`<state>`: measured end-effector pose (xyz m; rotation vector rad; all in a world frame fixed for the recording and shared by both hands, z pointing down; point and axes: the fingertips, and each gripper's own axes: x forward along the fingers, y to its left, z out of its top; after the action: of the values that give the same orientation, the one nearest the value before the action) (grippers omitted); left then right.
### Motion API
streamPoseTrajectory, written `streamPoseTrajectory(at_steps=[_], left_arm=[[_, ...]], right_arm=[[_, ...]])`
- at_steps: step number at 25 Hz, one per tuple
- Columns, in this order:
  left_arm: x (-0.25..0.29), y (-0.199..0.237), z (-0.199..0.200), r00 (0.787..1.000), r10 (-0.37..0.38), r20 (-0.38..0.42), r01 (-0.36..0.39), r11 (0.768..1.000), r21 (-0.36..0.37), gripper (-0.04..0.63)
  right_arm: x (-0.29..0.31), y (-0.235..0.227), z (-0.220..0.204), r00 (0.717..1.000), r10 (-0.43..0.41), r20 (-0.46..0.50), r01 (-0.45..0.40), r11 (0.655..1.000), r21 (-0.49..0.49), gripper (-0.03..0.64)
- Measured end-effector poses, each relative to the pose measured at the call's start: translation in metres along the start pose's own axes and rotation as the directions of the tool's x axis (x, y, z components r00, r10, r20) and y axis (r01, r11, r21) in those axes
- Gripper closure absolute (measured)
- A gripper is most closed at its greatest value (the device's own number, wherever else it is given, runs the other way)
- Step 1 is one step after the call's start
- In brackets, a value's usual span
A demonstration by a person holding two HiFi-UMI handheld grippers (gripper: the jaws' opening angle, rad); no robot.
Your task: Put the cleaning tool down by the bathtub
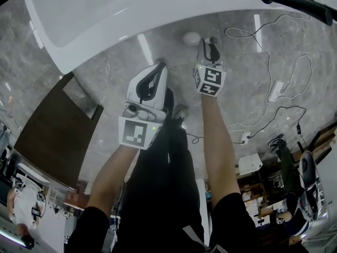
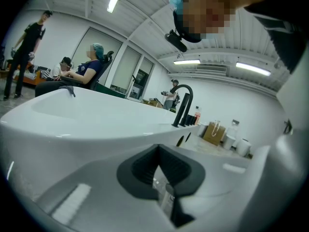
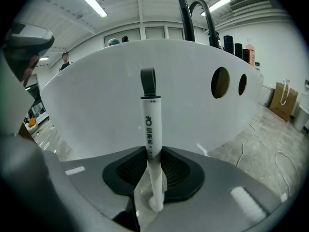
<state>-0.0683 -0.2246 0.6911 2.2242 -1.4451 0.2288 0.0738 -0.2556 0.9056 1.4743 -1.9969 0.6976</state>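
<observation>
The cleaning tool has a slim white handle with print on it and a black hanging loop at its far end. My right gripper is shut on the lower part of the handle, which sticks out past the jaws toward the white bathtub wall. In the head view my right gripper is close to the tub's rim, with the tool's black loop beyond its fingers. To its left, my left gripper hangs over the grey floor. In its own view my left gripper shows a narrow gap with nothing in it.
A black faucet stands at the tub's right end. A small round white object lies on the marble floor by the tub. White cables and a power strip trail at the right. A dark brown panel lies at the left. People sit in the background.
</observation>
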Motion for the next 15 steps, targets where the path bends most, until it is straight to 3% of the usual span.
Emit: streamPoseTrajectory(at_steps=[15], left_arm=[[-0.003,0.027,-0.003,1.000,0.021,-0.005,-0.021,1.000,-0.018,0.588]], right_arm=[[0.033,0.005,0.018,1.000,-0.006,-0.006,0.006,1.000,-0.004,0.522]])
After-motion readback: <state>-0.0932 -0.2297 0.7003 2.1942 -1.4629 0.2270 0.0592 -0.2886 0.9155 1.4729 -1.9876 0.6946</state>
